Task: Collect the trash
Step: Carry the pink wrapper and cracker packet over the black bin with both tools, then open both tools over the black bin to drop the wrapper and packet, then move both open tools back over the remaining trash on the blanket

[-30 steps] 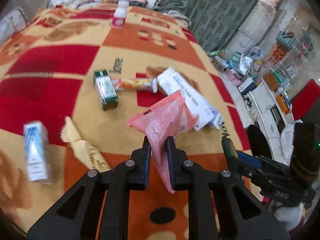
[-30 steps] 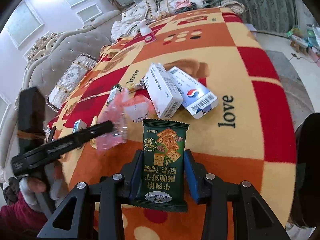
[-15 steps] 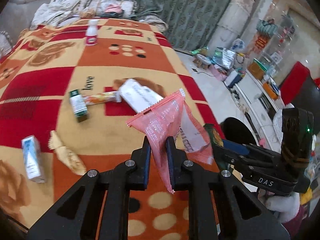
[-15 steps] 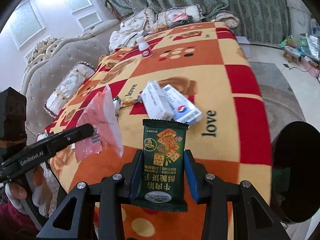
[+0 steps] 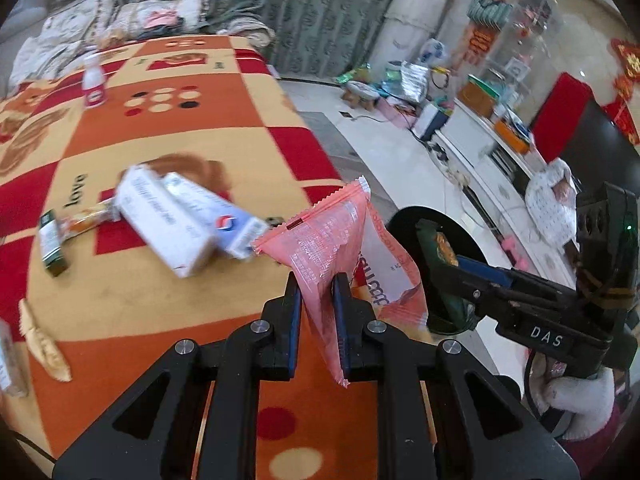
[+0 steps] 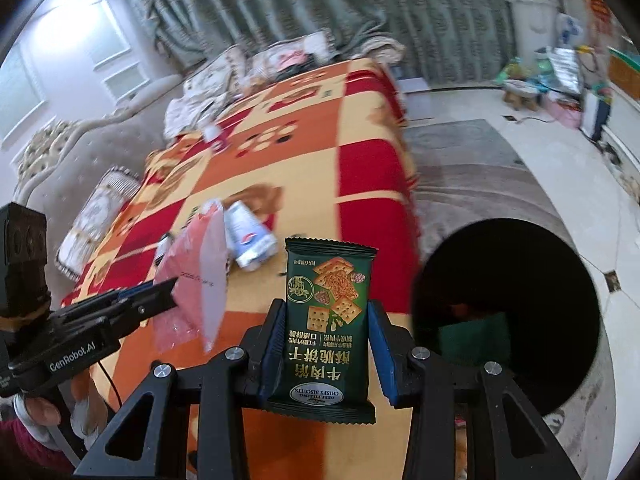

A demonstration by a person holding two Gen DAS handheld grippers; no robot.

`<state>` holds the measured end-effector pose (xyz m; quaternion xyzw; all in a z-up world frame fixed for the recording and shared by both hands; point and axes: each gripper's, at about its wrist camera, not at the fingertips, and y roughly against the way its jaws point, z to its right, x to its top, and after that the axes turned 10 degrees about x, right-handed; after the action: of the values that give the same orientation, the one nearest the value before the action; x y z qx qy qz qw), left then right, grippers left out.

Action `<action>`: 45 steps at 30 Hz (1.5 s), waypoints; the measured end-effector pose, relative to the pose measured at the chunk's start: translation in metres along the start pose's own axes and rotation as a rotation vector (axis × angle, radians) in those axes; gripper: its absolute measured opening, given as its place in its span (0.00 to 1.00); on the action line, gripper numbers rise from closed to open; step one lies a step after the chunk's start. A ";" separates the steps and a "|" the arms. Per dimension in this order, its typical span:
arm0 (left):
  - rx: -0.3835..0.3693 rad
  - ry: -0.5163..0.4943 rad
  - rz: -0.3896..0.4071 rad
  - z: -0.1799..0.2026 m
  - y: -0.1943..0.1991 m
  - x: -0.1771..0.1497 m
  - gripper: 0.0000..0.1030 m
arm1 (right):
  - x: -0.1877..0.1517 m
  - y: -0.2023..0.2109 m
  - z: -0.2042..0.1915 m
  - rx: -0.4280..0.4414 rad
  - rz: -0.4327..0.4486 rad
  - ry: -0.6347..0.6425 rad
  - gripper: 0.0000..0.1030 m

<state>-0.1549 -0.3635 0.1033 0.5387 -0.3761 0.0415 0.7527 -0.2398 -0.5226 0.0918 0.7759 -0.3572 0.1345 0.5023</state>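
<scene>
Your left claw (image 5: 316, 300) is clamped on a pink wrapper (image 5: 328, 240), held up over the blanket's edge. Your right claw (image 6: 326, 344) grips a green biscuit pack (image 6: 328, 320) upright, just beside the black bin (image 6: 508, 320). White boxes (image 5: 172, 224) and more wrappers (image 5: 40, 344) lie on the blanket (image 5: 192, 128) behind.

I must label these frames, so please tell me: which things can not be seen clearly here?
- Black bin contents: right wrist view, too dark inside.
- Box at the left edge: left wrist view, cut off.
- White boxes: print motion-blurred.
- Green biscuit packet: left wrist view, partly hidden by right gripper.
</scene>
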 end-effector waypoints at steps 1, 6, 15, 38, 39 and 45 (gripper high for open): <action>-0.008 -0.008 -0.005 0.007 -0.005 0.002 0.13 | 0.000 0.005 0.007 -0.013 0.007 -0.012 0.38; -0.037 -0.032 -0.024 0.029 -0.021 0.009 0.13 | 0.002 0.020 0.031 -0.058 0.025 -0.049 0.38; -0.089 -0.073 -0.059 0.069 -0.050 0.022 0.13 | 0.001 0.036 0.074 -0.106 0.045 -0.115 0.38; -0.115 -0.072 -0.089 0.082 -0.066 0.020 0.44 | 0.001 0.034 0.111 -0.140 0.048 -0.198 0.48; -0.092 -0.070 -0.085 0.078 -0.064 0.018 0.44 | 0.001 0.032 0.108 -0.135 0.043 -0.193 0.48; 0.006 -0.050 -0.067 0.046 -0.050 0.006 0.44 | 0.000 0.019 0.085 -0.106 0.017 -0.154 0.48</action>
<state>-0.1513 -0.4245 0.0745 0.5542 -0.3766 0.0040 0.7423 -0.2661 -0.6017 0.0653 0.7534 -0.4079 0.0596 0.5123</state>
